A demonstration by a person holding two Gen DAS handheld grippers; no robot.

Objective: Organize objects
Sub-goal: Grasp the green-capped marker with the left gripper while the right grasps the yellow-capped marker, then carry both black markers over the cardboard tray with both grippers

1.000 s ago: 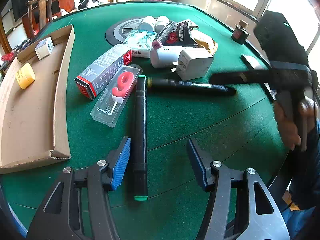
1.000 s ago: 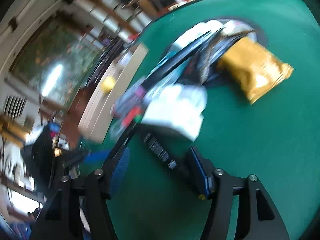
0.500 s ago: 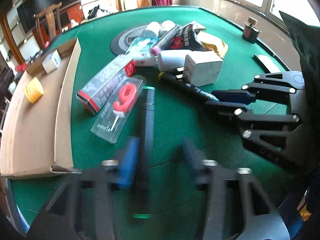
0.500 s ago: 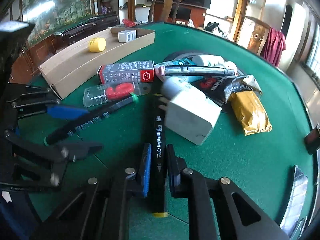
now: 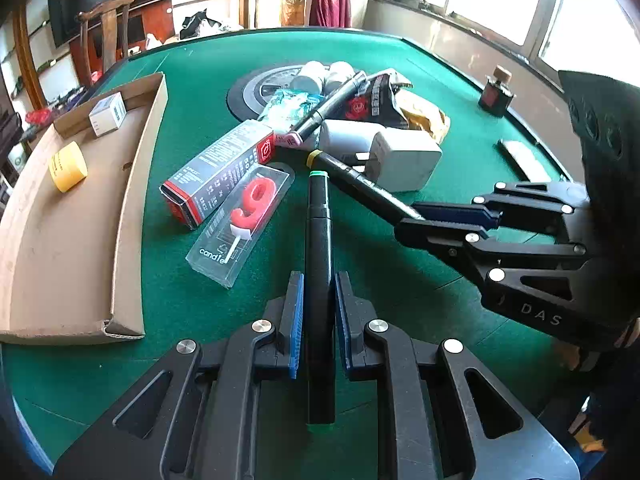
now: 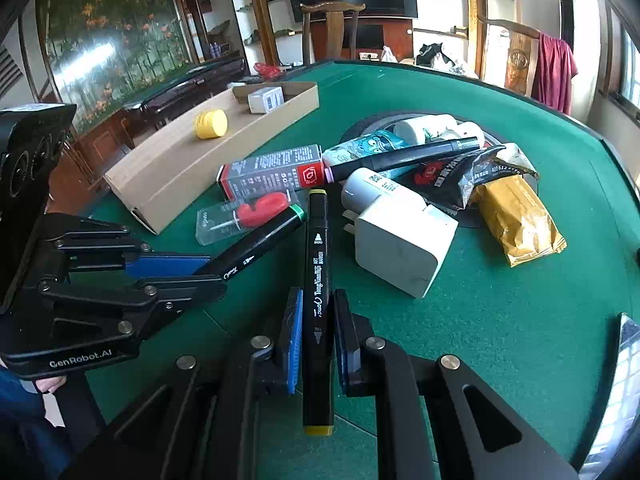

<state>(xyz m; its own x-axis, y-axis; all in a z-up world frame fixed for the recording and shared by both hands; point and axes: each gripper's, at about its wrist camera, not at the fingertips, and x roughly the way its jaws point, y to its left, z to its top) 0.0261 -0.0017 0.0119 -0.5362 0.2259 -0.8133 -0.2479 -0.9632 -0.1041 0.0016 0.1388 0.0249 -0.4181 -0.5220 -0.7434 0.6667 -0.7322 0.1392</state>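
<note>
A black marker with green ends (image 5: 319, 224) lies on the green felt table (image 5: 400, 300), and my left gripper (image 5: 319, 292) is shut on its barrel. A second black marker with yellow ends (image 6: 318, 248) lies beside it, with my right gripper (image 6: 318, 312) shut around its middle. Each gripper shows in the other's view: the right gripper (image 5: 416, 220) comes in from the right and the left gripper (image 6: 212, 274) from the left. The two markers' far tips almost meet near a clear-packed red "9" candle (image 5: 248, 216).
A cardboard tray (image 5: 132, 208) on the left holds a yellow round tub (image 5: 67, 166) and a small white box (image 5: 107, 114). Behind the markers are a grey-red carton (image 5: 224, 168), a white charger (image 5: 404, 158), a pink-tipped marker (image 5: 328, 108), snack packets (image 6: 516, 216) and white bottles.
Both grippers have shut, the left on the green-ended marker and the right on the yellow-ended one. The right gripper swung in and levelled out; its marker now points toward the pile.
</note>
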